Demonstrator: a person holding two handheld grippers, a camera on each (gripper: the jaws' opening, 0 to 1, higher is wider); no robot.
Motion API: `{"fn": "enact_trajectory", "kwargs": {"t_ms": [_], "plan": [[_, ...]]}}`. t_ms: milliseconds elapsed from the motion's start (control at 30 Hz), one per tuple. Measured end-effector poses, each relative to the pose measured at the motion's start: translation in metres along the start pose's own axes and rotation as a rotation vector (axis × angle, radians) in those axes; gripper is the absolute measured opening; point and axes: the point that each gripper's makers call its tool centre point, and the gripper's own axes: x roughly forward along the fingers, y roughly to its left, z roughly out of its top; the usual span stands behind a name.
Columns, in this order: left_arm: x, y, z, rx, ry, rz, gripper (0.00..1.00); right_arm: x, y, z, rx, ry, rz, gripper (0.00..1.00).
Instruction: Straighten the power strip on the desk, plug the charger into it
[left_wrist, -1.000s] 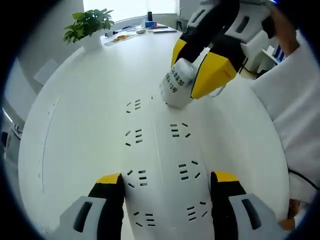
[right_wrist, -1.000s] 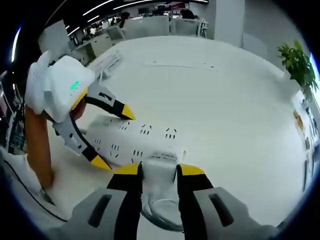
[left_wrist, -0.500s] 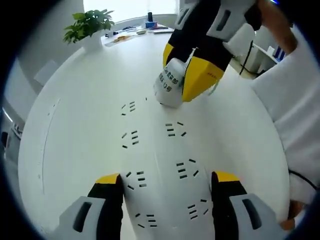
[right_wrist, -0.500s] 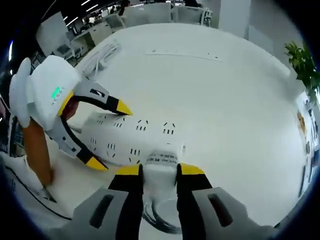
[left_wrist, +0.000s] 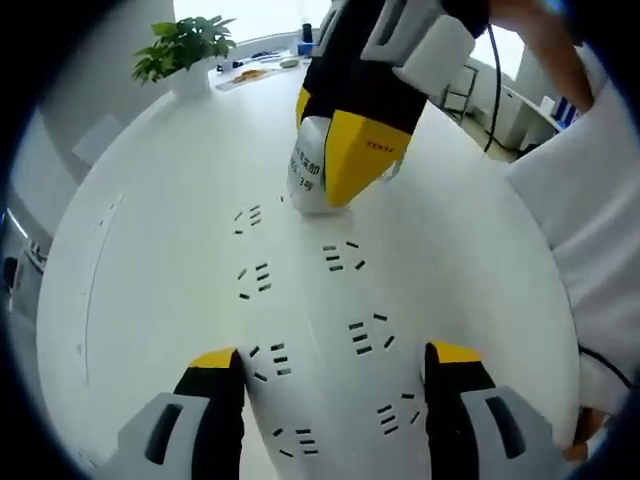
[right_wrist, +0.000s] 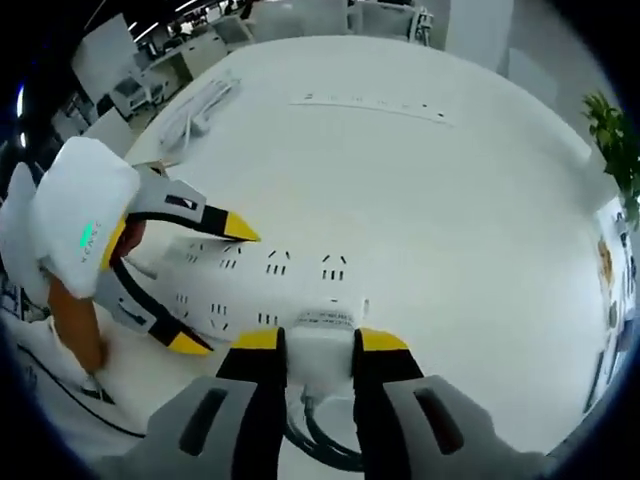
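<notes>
A white power strip (left_wrist: 310, 330) with several sockets lies lengthwise on the white desk (left_wrist: 150, 250). My left gripper (left_wrist: 333, 365) straddles its near end, both jaws against its sides, shut on it. From the top of the left gripper view the right gripper comes in, holding a white charger (left_wrist: 308, 175) at the strip's far end. In the right gripper view my right gripper (right_wrist: 320, 342) is shut on the charger (right_wrist: 320, 328), just at the edge of the power strip (right_wrist: 260, 285). The left gripper (right_wrist: 212, 288) clamps the strip's other end. The charger's prongs are hidden.
A dark cable (right_wrist: 320, 445) loops under the right gripper. A potted plant (left_wrist: 185, 50) and small items (left_wrist: 245, 72) stand at the desk's far edge. Another white strip with cable (right_wrist: 200, 105) lies farther off. A person's white sleeve (left_wrist: 590, 230) is alongside.
The right gripper has carried the charger sideways along the strip's far end, leftward in the left gripper view. The left gripper has kept its hold on the strip.
</notes>
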Motion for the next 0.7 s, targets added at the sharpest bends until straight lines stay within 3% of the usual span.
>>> {"fn": "enact_trajectory", "kwargs": {"t_ms": [133,167,200,400,700], "plan": [[0.0,0.001,0.0,-0.005,-0.004,0.003,0.74,0.009,0.0,0.005,-0.014,0.034,-0.002,0.22],[0.0,0.002,0.0,-0.006,-0.004,0.003,0.74,0.01,0.003,0.008,0.022,0.027,0.026,0.22],[0.001,0.002,0.0,-0.007,-0.005,0.004,0.74,0.011,-0.007,0.004,-0.006,0.037,0.013,0.22],[0.002,0.002,0.001,-0.016,-0.01,0.006,0.74,0.009,-0.005,0.003,-0.026,-0.021,-0.014,0.24],[0.002,0.001,0.002,-0.021,-0.015,0.006,0.75,0.008,-0.005,0.004,-0.024,-0.076,0.008,0.26]]}}
